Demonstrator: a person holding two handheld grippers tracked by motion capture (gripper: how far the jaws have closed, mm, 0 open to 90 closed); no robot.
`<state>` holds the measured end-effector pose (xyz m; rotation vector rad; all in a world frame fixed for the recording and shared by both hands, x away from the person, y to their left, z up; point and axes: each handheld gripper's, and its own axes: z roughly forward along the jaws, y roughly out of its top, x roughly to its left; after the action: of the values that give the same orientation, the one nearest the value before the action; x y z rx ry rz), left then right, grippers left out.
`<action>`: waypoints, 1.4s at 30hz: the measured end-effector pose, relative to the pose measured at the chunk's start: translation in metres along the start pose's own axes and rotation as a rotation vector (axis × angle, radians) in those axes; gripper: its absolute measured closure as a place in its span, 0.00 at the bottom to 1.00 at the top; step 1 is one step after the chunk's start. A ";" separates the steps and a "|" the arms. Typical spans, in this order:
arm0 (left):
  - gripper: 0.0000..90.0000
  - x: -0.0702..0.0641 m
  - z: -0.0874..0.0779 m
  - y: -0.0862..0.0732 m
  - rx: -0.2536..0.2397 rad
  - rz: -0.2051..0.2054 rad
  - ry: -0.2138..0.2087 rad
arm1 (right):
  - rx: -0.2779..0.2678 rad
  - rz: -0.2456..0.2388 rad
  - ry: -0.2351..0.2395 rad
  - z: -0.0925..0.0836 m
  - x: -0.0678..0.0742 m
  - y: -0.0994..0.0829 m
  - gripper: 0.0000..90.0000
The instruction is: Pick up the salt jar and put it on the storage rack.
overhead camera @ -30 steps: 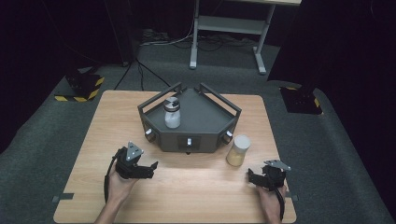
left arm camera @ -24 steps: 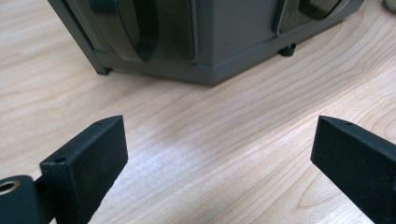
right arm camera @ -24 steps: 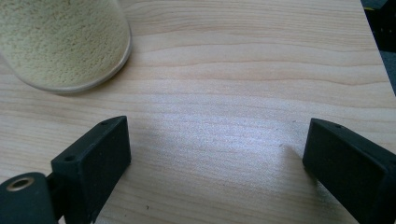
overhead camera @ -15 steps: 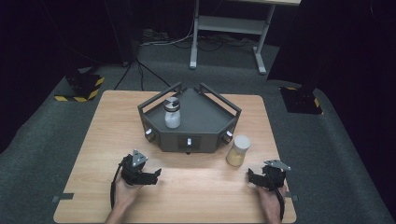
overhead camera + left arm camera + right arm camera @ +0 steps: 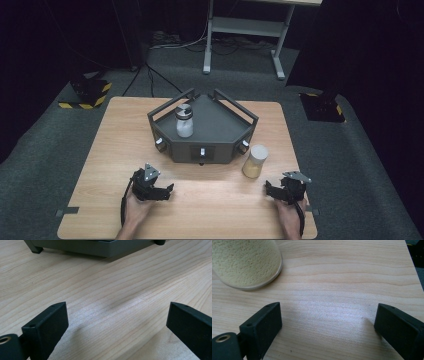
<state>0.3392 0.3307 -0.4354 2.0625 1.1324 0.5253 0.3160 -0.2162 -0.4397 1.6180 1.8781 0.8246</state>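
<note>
We see a pale wooden table (image 5: 100, 150) from above, standing on grey carpet in a dark room. Near the middle of the table, closer to its far edge, sits a dark grey wedge-shaped tray (image 5: 220, 125) with raised rails along its back sides and small knobs on its front face. Inside the tray, toward its left side, a clear jar with a silver lid (image 5: 184, 121) stands upright, holding something white.

Just beside the tray's front right corner, on the bare table, stands a second jar (image 5: 254, 161), upright and filled with fine yellowish grains. In the right gripper view we see its base at the upper left, apart from the jaws.

Along the near edge we see a person's two hands, each holding a black gripper. The left gripper (image 5: 167, 190) rests near the near left part of the table, its jaws spread wide over bare wood. The right gripper (image 5: 268, 190) rests near the near right corner, its jaws likewise spread apart and holding nothing.
</note>
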 end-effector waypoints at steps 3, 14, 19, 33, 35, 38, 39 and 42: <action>0.05 -0.001 0.002 0.000 0.010 0.009 0.002 | 0.000 0.000 0.000 0.000 0.000 0.000 0.08; 0.05 0.001 0.005 -0.003 0.011 -0.016 0.006 | 0.000 0.000 0.000 0.000 0.000 0.000 0.08; 0.05 0.001 0.006 0.000 0.027 -0.027 0.010 | 0.000 0.000 0.000 0.000 0.000 0.000 0.08; 0.05 -0.002 0.007 0.001 0.033 -0.018 0.022 | 0.000 0.003 -0.004 0.000 0.001 0.000 0.08; 0.05 -0.002 0.007 0.001 0.033 -0.018 0.022 | 0.000 0.002 -0.004 0.000 0.001 0.000 0.08; 0.05 -0.002 0.007 0.001 0.033 -0.017 0.022 | 0.000 0.001 -0.004 0.000 0.001 0.000 0.08; 0.05 -0.002 0.007 0.001 0.032 -0.016 0.023 | 0.000 0.002 -0.003 0.000 0.001 0.000 0.08; 0.05 -0.002 0.007 0.001 0.032 -0.015 0.022 | 0.000 0.002 -0.004 0.000 0.001 0.000 0.08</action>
<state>0.3430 0.3254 -0.4396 2.0789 1.1759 0.5271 0.3156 -0.2153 -0.4396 1.6213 1.8741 0.8220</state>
